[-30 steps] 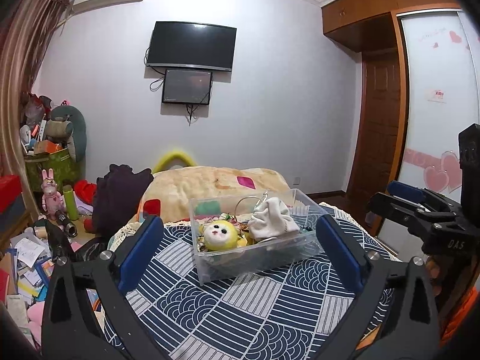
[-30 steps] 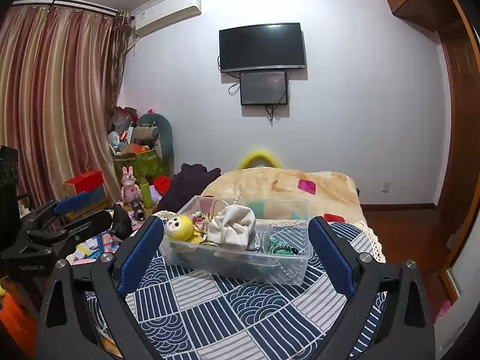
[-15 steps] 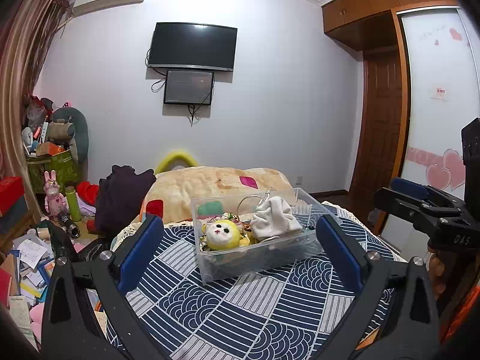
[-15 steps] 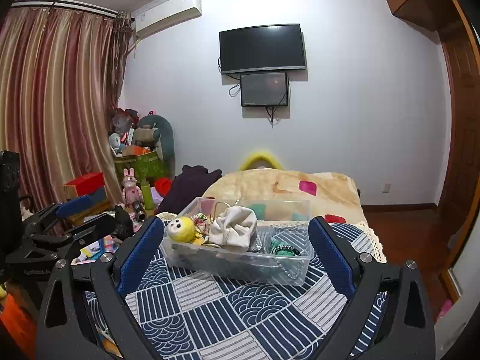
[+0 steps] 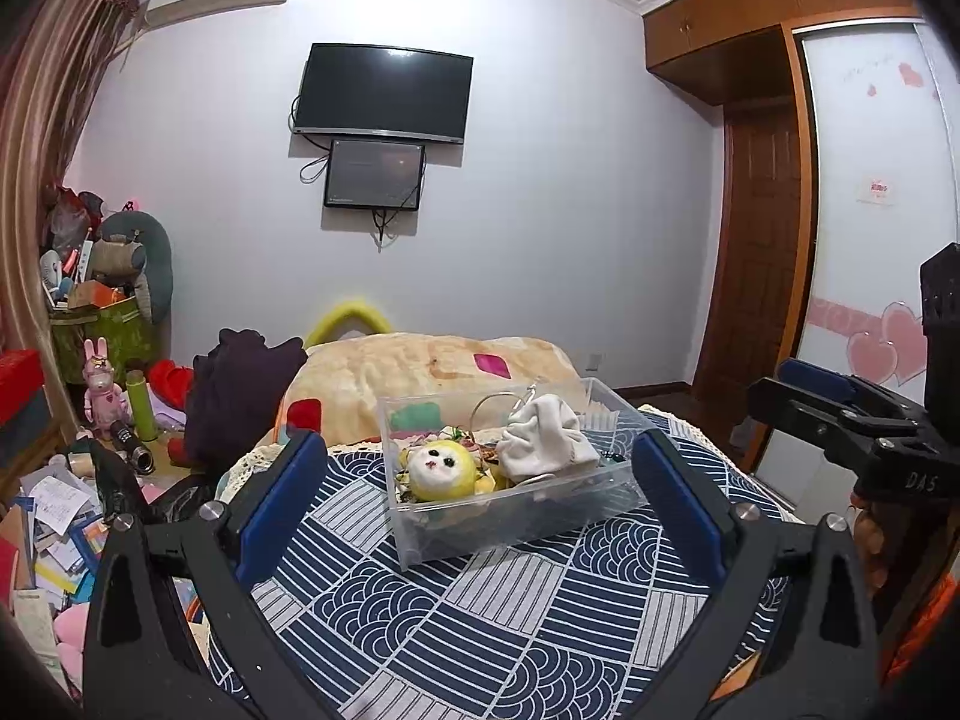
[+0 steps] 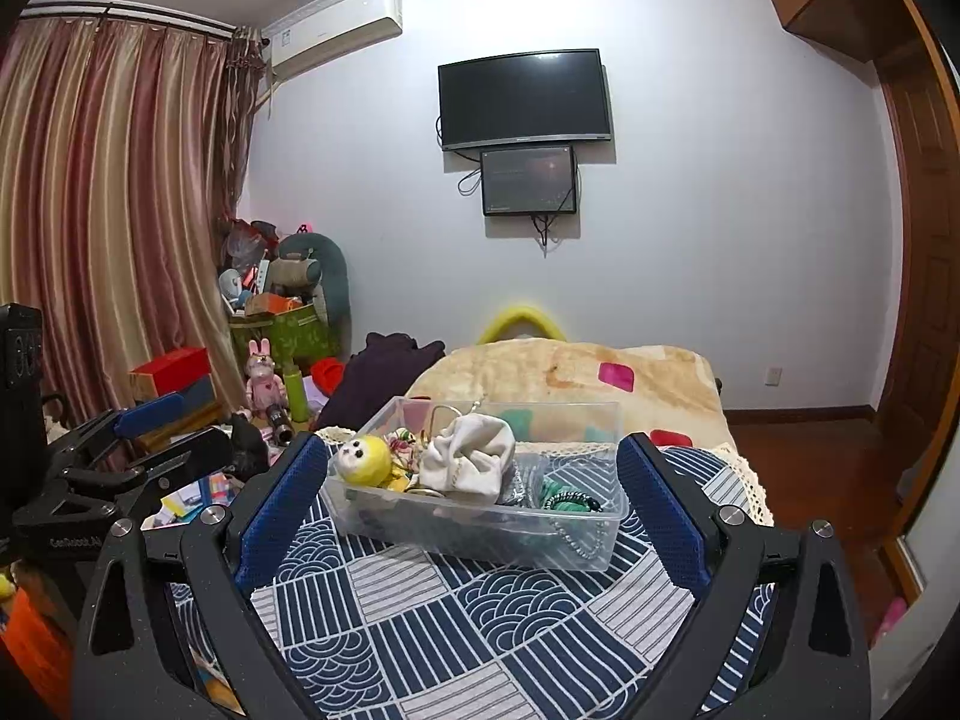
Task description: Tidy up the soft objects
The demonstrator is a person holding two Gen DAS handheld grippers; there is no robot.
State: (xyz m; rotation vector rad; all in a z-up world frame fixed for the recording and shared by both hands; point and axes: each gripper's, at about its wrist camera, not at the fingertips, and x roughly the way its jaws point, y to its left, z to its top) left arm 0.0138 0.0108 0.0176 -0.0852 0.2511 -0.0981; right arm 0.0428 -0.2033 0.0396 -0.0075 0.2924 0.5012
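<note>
A clear plastic box [image 5: 510, 516] [image 6: 480, 531] stands on a blue and white patterned cloth [image 5: 468, 600]. In it lie a yellow plush toy [image 5: 441, 471] [image 6: 363, 459], a white cloth pouch [image 5: 549, 438] [image 6: 471, 459] and green and dark beads [image 6: 567, 498]. My left gripper [image 5: 477, 492] is open and empty, short of the box. My right gripper [image 6: 471, 510] is open and empty, also short of the box. Each gripper shows at the edge of the other's view.
A beige blanket [image 5: 432, 372] covers the bed behind the box. A dark garment [image 5: 240, 384] lies at its left. The floor at left holds papers, a pink rabbit figure [image 5: 99, 378] and a green bin [image 6: 288, 333]. A wooden door [image 5: 756, 252] stands at right.
Both grippers have risen and tilted slightly, so the box sits a little lower and farther in view. Nothing has been grasped or moved.
</note>
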